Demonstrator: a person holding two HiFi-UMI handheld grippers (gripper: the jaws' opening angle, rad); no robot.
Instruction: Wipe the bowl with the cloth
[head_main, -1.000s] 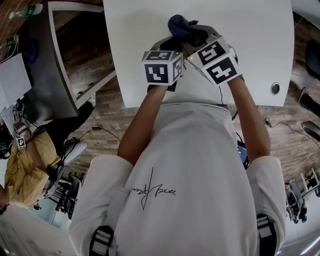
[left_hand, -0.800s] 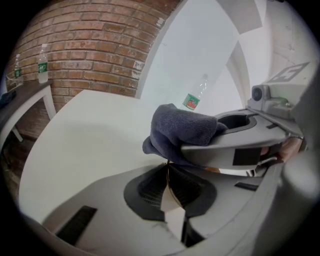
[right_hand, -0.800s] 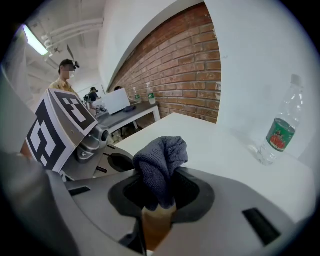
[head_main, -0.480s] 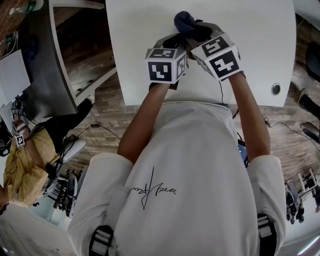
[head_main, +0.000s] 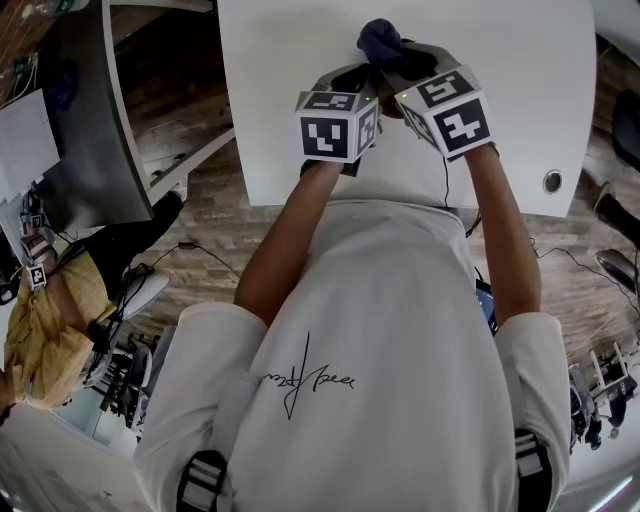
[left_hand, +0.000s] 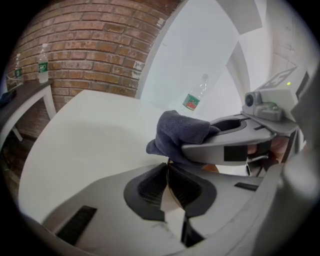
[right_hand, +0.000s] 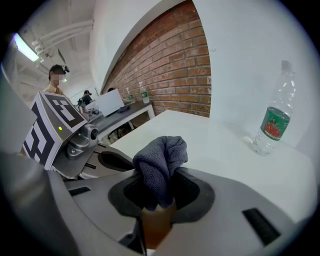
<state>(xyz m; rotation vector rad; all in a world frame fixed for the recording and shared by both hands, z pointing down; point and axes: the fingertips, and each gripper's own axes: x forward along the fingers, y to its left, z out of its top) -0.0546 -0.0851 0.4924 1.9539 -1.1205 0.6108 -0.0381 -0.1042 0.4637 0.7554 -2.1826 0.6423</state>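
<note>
Cloth (right_hand: 162, 157), dark blue-grey and bunched into a wad, is pinched between the jaws of the right claw (right_hand: 159, 192), with its crumpled top standing out past the tips. Just under the cloth, in the same gap, a brown surface is seen and is read as the bowl (right_hand: 156, 225); how much of it is gripped there cannot be told. A thin tan edge of that bowl is clamped by the left claw (left_hand: 169, 186), whose jaws are pressed nearly together on it. The two claws are held tip to tip, with the right one laid across the front of the left one, so the wad is set just beyond the left claw's tips. All of this is held over the white tabletop (head_main: 280, 90); whether anything touches it cannot be told. Farther off on the tabletop, a clear plastic bottle (right_hand: 272, 122) with a red and green label is stood upright, well apart from the claws. A brick wall (right_hand: 170, 75) is seen behind.
</note>
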